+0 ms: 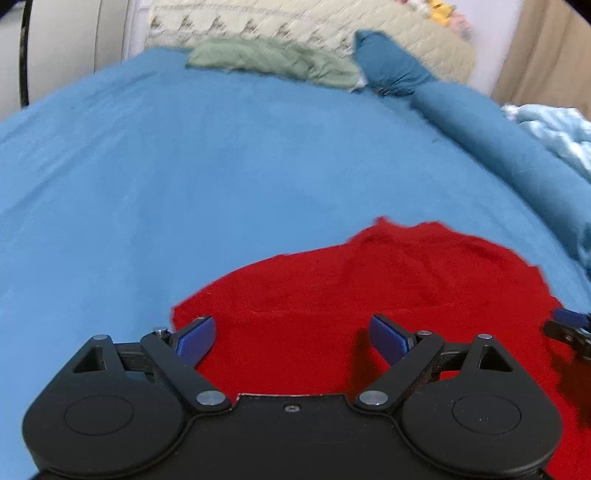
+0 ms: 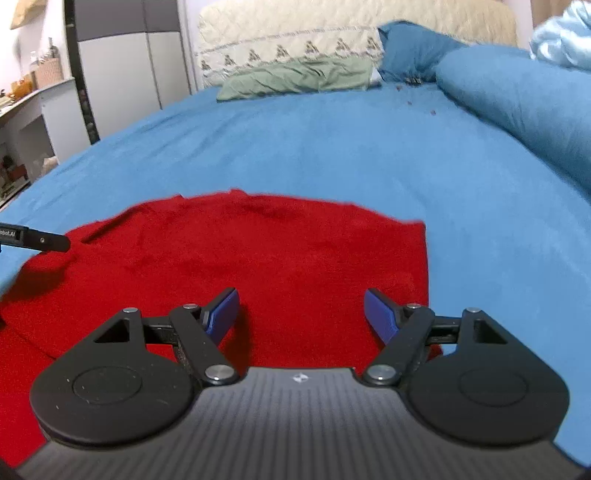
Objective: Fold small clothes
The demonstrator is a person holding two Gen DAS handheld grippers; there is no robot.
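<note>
A small red garment (image 1: 388, 291) lies spread flat on the blue bed sheet (image 1: 184, 166). My left gripper (image 1: 291, 338) hovers over the garment's near left part, jaws wide apart, with only flat cloth below the blue pads. The right gripper's tip (image 1: 569, 330) shows at the right edge of that view. In the right wrist view the red garment (image 2: 258, 254) fills the lower middle, and my right gripper (image 2: 301, 314) stands open above its near right part, nothing pinched. The left gripper's black finger (image 2: 37, 240) pokes in from the left, over the garment's left edge.
A folded green cloth (image 2: 295, 79) lies at the head of the bed before a cream quilted headboard (image 2: 295, 33). Blue pillows (image 2: 517, 96) and a light blue blanket (image 1: 554, 133) sit to the right. A grey wardrobe (image 2: 129, 62) and shelves (image 2: 22, 122) stand left of the bed.
</note>
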